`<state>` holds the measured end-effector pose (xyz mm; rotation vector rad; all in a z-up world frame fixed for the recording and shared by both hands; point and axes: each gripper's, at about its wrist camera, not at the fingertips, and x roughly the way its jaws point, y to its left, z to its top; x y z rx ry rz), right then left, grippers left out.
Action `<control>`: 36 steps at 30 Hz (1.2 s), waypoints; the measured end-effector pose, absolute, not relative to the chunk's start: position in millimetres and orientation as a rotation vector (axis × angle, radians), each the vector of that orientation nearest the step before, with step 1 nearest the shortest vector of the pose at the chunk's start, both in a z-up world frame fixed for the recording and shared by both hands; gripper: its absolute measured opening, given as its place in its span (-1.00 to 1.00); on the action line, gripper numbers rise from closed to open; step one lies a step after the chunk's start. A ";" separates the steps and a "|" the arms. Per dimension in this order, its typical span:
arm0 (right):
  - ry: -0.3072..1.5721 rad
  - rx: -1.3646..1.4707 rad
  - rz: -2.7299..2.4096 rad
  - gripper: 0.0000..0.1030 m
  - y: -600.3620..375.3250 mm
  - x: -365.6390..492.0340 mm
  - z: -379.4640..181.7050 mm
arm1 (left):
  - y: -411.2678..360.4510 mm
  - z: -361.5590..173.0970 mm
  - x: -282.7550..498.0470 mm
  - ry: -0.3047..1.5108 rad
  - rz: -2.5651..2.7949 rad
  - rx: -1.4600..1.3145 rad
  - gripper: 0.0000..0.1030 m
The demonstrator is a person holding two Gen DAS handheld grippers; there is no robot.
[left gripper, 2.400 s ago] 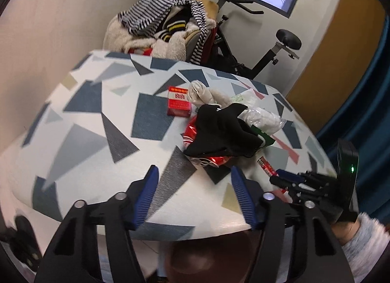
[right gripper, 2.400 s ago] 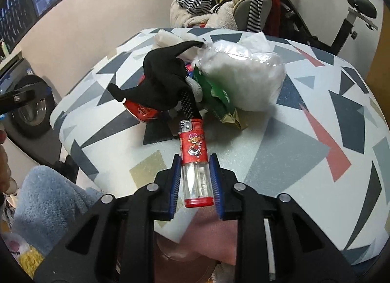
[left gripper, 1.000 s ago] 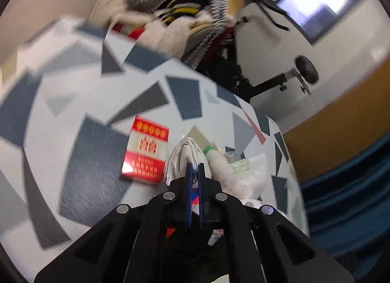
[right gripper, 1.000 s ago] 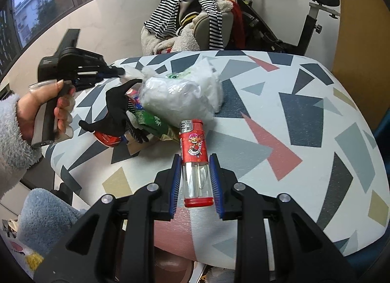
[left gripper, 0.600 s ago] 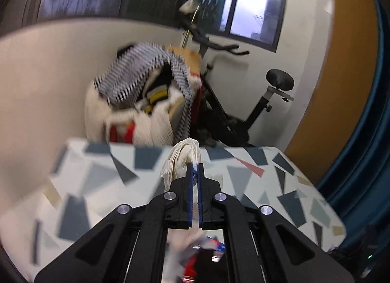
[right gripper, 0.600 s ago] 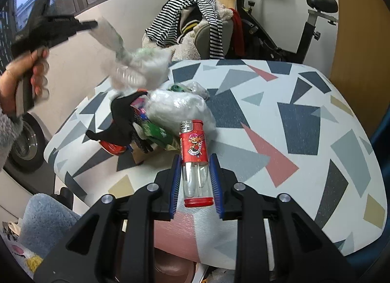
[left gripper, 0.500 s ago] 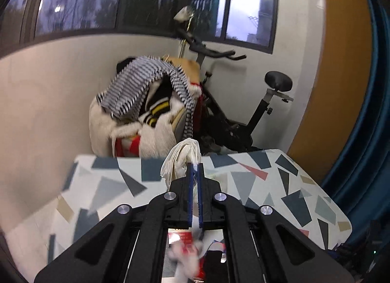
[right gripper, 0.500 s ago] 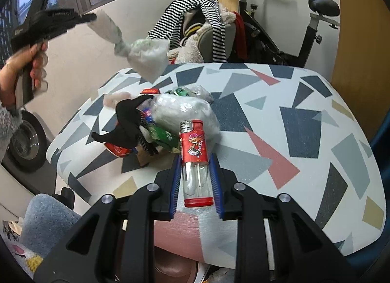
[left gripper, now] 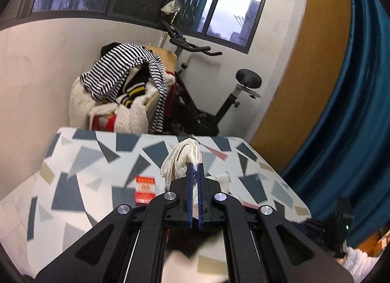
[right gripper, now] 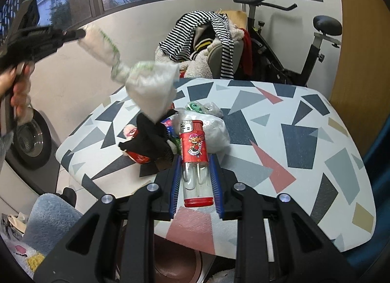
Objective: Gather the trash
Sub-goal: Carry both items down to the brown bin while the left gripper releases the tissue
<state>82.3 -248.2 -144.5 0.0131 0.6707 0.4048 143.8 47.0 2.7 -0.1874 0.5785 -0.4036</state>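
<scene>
Left gripper (left gripper: 194, 168): jaws closed flat on the twisted neck of a white bag (left gripper: 181, 161), which hangs in the air from the jaws in the right wrist view (right gripper: 151, 85), well above the surface (right gripper: 304, 122) and blurred, so likely swinging. Right gripper (right gripper: 195, 158): jaws clamped on the clear body of a lighter (right gripper: 194, 146), red cap pointing forward, held just above the near edge of the surface.

Judged step: carrying both pieces off to wherever the trash goes; no bin clearly in view.

To do it well:
- Keep the left grip tight; thin film pinched at one spot can slip out under a swing.
- Move smoothly, letting the bag settle before lowering it, so its bottom clears the pile (right gripper: 156, 141) of black cloth, crushed can and wrappers below.
- Hold the lighter level; smooth plastic can slide forward between the pads if tipped down.
- Keep the two grippers apart so the hanging bag does not brush the lighter.

Still left on the surface, by the look of it: the pile, a full clear bag (right gripper: 214, 129) behind the lighter, and a red pack (left gripper: 145, 189) lying apart.
</scene>
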 end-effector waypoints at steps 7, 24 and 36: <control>0.647 -0.014 0.420 -0.48 -239.9 55.8 -136.7 | 42.5 -21.2 79.8 0.607 -0.457 -0.196 -0.94; 0.659 -0.022 0.442 -0.48 -232.0 -2.6 -162.3 | 7.4 -152.2 -23.4 0.802 -0.547 -0.117 -0.93; 0.735 0.023 0.444 -0.48 -232.4 -31.9 -211.5 | -32.1 -244.3 -16.2 0.891 -0.525 -0.078 -0.90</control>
